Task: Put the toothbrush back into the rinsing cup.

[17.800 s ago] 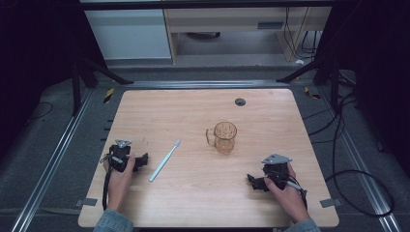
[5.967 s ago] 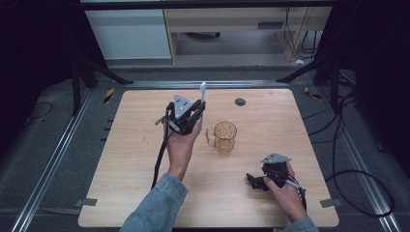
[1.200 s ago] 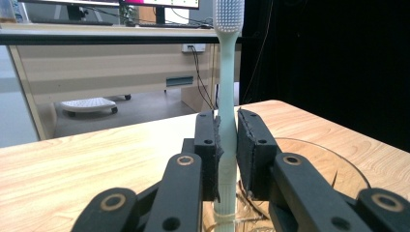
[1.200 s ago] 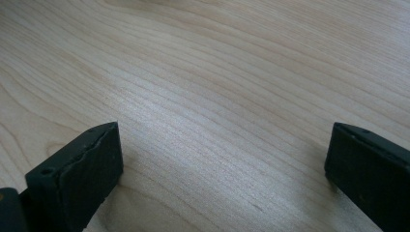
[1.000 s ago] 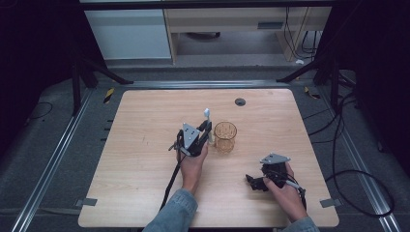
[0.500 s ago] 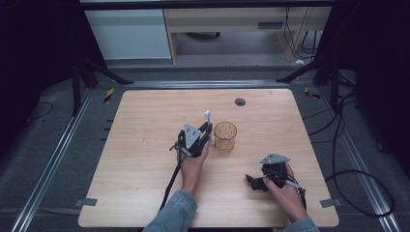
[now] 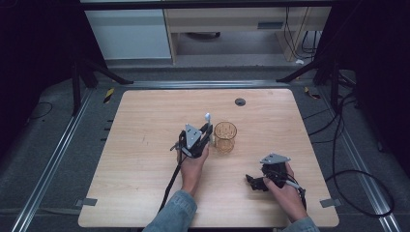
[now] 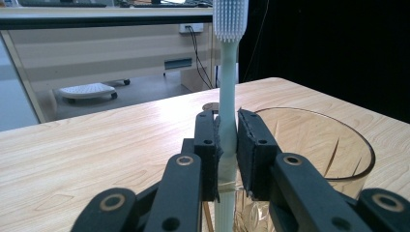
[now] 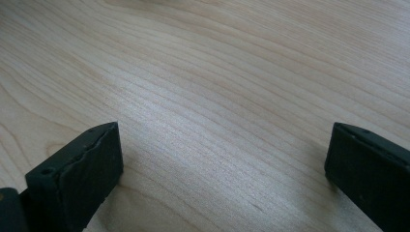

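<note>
Since the first picture, the toothbrush (image 7: 207, 117) has come up off the table (image 7: 135, 121), where it lay flat near the left side. Now the left gripper (image 7: 205, 134) holds it standing straight up near the middle of the table, just to the left of the glass cup (image 7: 225, 136). A moment ago the gripper was in almost the same spot, so little has changed since then.

In the left gripper view, the two black jaws squeeze the toothbrush (image 8: 226, 96) by its handle. The brush end points up, and the low end of the handle goes down out of sight beside the cup's rim (image 8: 348, 140).

The right gripper (image 7: 255, 182) rests low near the front right part of the table. Its jaws are spread wide with only bare wood (image 9: 217, 96) between them.

Lots of open table lies to the left and to the back. A small dark round cap (image 7: 240, 101) sits near the far edge. The two grippers are well apart.

The toothbrush is pale and thin, with white bristles at the top. The cup is see-through and a bit yellow-brown, and it stands upright.
</note>
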A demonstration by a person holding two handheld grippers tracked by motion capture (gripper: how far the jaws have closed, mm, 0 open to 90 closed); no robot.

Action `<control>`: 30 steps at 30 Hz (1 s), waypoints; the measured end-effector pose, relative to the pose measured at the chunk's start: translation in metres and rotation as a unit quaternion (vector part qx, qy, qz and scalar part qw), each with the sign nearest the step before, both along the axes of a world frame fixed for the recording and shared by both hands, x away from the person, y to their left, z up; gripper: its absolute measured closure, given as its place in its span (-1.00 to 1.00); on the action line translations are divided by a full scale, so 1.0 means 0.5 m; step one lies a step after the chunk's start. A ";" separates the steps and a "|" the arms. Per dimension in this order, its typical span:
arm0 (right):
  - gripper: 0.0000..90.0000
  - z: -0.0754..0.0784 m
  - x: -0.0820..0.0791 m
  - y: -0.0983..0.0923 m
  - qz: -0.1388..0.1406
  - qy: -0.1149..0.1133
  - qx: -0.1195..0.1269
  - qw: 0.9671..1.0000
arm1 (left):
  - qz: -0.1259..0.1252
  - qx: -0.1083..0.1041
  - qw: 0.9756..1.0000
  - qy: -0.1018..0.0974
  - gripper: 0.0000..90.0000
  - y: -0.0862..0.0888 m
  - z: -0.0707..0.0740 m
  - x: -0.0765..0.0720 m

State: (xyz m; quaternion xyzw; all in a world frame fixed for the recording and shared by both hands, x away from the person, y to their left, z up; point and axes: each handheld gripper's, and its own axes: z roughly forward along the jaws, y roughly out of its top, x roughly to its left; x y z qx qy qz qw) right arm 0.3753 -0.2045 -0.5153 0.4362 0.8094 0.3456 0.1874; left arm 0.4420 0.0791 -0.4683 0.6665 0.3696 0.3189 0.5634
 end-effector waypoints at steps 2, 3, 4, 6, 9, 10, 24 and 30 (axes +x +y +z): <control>-0.99 0.000 0.000 0.000 0.000 0.000 0.000 1.000 | 0.000 0.001 1.000 0.003 0.74 0.001 0.001 0.000; -0.99 0.000 0.000 0.000 0.000 0.000 0.000 1.000 | -0.001 0.002 1.000 0.004 0.74 0.002 0.001 0.000; -0.99 0.000 0.000 -0.001 0.001 -0.001 -0.001 1.000 | -0.001 0.002 1.000 0.004 0.74 0.002 0.001 0.000; -0.99 0.000 0.000 0.000 0.000 0.000 0.000 1.000 | -0.002 0.003 1.000 0.005 0.74 0.003 0.001 0.000; -0.99 0.000 0.000 0.000 0.000 0.000 0.000 1.000 | -0.003 0.004 1.000 0.007 0.73 0.004 0.001 0.000; -0.99 0.000 0.000 0.000 0.000 0.000 0.000 1.000 | -0.003 0.004 1.000 0.007 0.73 0.004 0.002 -0.001; -0.99 0.000 0.000 0.000 0.000 0.000 0.000 1.000 | -0.015 0.021 1.000 0.015 0.54 0.013 0.013 -0.004; -0.99 0.000 0.000 0.000 0.000 0.000 0.000 1.000 | -0.030 0.041 0.998 0.024 0.43 0.022 0.027 -0.009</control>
